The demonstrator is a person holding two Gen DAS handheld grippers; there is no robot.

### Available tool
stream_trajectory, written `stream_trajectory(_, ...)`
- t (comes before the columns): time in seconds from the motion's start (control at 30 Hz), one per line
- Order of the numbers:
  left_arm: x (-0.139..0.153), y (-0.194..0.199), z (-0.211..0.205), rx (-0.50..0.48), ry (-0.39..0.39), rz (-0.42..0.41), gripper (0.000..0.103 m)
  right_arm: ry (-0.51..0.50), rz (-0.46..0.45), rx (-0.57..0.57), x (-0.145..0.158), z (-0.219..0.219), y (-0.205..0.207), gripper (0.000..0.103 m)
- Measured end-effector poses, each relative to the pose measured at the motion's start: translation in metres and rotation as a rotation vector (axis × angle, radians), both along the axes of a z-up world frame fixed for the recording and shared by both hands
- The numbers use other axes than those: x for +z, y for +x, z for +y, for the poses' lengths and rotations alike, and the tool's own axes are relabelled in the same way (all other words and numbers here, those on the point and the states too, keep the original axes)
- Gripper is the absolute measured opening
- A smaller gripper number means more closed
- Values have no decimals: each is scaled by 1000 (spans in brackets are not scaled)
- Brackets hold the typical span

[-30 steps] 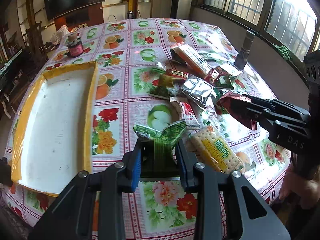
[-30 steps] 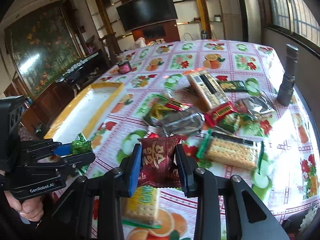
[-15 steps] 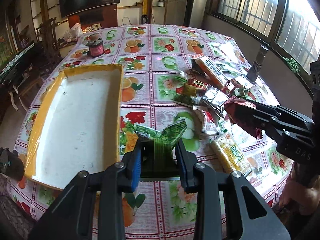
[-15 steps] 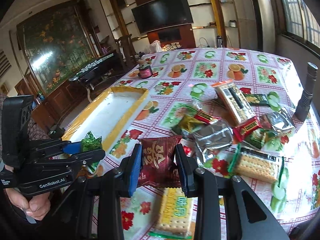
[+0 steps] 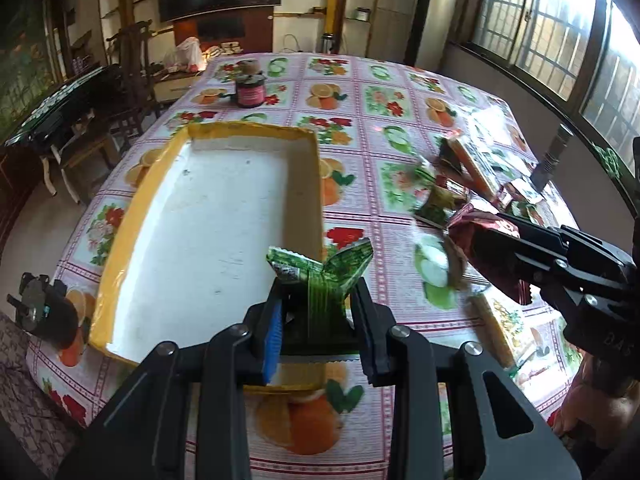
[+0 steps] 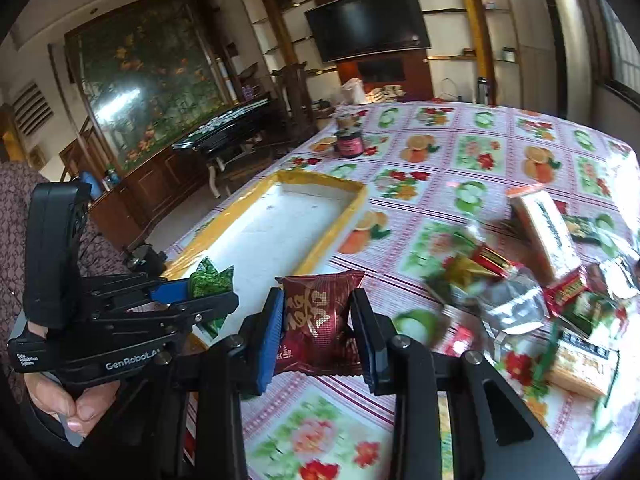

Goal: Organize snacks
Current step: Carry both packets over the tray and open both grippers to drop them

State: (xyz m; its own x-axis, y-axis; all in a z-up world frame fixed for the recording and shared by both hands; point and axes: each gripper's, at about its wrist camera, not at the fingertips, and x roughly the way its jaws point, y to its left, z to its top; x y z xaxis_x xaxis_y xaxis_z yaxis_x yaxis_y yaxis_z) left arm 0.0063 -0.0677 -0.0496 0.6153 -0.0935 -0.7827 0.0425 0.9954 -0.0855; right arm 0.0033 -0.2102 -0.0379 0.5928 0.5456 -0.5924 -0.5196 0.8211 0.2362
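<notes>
The left tool [image 5: 318,314] pinches a green snack packet [image 5: 320,276] over the near right corner of the yellow-rimmed white tray [image 5: 120,240]. To its right, the right tool [image 5: 500,256] grips a dark red packet [image 5: 466,224]. Beyond that tool, loose snacks [image 5: 472,164] lie scattered on the bench [image 5: 360,120].

A home living and dining room. A wall-mounted television [image 6: 368,20] hangs among built-in shelves [image 6: 464,12]; carved wooden chairs [image 5: 134,60] and a dark cabinet [image 6: 160,176] line the walls below a large floral mural [image 6: 148,84]. The table wears a fruit-and-flower tablecloth [image 5: 384,104]. Barred windows [image 5: 560,32] admit daylight.
</notes>
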Motion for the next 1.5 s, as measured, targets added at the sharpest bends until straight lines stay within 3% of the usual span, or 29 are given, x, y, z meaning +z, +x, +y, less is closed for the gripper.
stream_trajectory(0.5, -20, 15, 65, 131, -2, 44, 33, 9, 26, 128, -2, 85, 45, 33)
stream_trajectory(0.87, -39, 30, 89, 158, -12, 89, 33, -76, 101, 181, -35, 141, 87, 34)
stream_trajectory(1.2, -62, 42, 98, 163, -3, 152, 34, -150, 150, 188, -63, 154, 96, 35)
stream_trajectory(1.37, -65, 45, 98, 187, 15, 161, 36, -144, 141, 188, -63, 152, 94, 36)
stream_trajectory(1.5, -62, 41, 99, 200, 37, 157, 43, -121, 117, 176, -52, 145, 92, 43)
